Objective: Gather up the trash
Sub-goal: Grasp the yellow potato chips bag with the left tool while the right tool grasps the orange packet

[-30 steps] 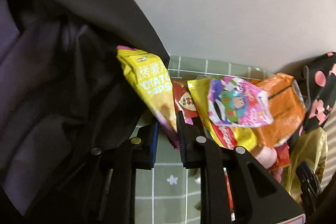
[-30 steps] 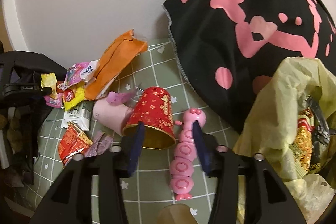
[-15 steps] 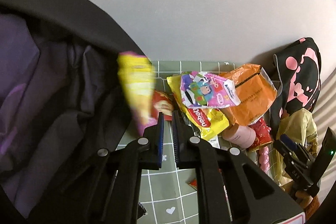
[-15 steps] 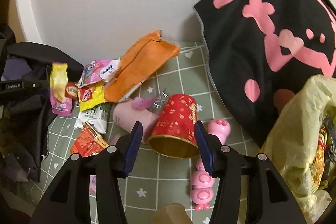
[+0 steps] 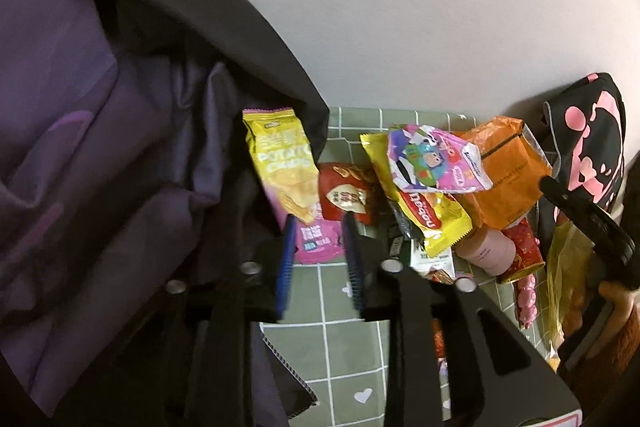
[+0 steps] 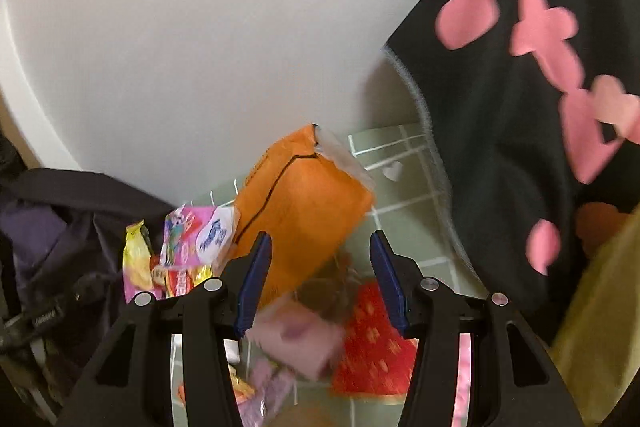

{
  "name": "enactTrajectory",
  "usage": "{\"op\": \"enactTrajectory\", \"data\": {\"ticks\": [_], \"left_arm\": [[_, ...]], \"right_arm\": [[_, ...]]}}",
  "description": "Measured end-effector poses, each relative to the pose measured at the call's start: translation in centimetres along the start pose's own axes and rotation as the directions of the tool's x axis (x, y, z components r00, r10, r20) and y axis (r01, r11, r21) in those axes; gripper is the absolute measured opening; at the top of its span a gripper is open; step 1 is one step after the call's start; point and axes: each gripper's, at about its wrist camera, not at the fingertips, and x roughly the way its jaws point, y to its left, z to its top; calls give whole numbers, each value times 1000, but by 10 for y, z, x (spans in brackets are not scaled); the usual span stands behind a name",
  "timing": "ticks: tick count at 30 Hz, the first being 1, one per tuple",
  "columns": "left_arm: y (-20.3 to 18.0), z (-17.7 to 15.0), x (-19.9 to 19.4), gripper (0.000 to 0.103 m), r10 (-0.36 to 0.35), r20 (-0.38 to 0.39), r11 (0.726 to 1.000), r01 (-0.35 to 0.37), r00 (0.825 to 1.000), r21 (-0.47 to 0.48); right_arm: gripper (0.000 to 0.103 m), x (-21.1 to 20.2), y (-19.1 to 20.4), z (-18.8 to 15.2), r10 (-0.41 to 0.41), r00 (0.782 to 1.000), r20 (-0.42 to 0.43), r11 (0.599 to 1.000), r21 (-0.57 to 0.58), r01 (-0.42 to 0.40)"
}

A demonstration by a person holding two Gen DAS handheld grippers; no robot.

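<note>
My left gripper (image 5: 318,227) is open; the yellow-and-pink potato chips packet (image 5: 288,175) lies just ahead of its tips, leaning on the dark jacket (image 5: 100,155). Beside it lie a red snack packet (image 5: 346,195), a yellow wrapper (image 5: 420,211), a cartoon-print packet (image 5: 432,159) and an orange bag (image 5: 508,171). My right gripper (image 6: 320,251) is open above the orange bag (image 6: 304,211), with a pink cup (image 6: 296,339) and a red paper cup (image 6: 372,347) between and below its fingers. The wrappers pile (image 6: 184,259) lies to its left.
A green grid tablecloth (image 5: 332,339) covers the table against a white wall. A black cloth with pink print (image 6: 520,115) fills the right. A yellow plastic bag (image 5: 568,279) and a pink caterpillar toy (image 5: 526,301) sit at the right. The right gripper shows in the left wrist view (image 5: 588,223).
My left gripper opened and let the chips packet go; it now lies against the jacket. My right gripper moved forward over the cups toward the orange bag.
</note>
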Motion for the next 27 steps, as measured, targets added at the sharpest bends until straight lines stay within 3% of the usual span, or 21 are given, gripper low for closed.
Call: {"op": "enactTrajectory", "data": {"ticks": [2, 3, 6, 15, 22, 23, 25, 27], "left_arm": [[5, 0, 1, 32, 5, 11, 1000, -4, 1000, -16], [7, 0, 2, 34, 7, 10, 1000, -7, 1000, -25], [15, 3, 10, 35, 11, 1, 998, -11, 1000, -67], [14, 9, 48, 35, 60, -50, 994, -64, 997, -90], [5, 13, 78, 34, 89, -127, 992, -98, 988, -73], [5, 14, 80, 31, 88, -129, 993, -98, 988, -71], [2, 16, 84, 15, 92, -135, 994, -100, 987, -48], [0, 18, 80, 13, 86, -124, 995, -91, 989, -34]], "right_arm": [[42, 19, 3, 5, 12, 999, -34, 1000, -4, -13], [25, 25, 5, 6, 26, 998, -54, 1000, -9, -27], [9, 25, 9, 12, 44, 998, -49, 999, -26, -46], [5, -54, 3, 31, -23, 993, 119, 992, -122, 38], [5, -89, -16, 24, -72, 988, 136, 990, -110, 88], [5, -90, -17, 21, -76, 988, 131, 990, -108, 91], [5, -91, -14, 15, -82, 989, 123, 990, -106, 96], [5, -94, -15, 10, -86, 989, 120, 990, -104, 99]]}}
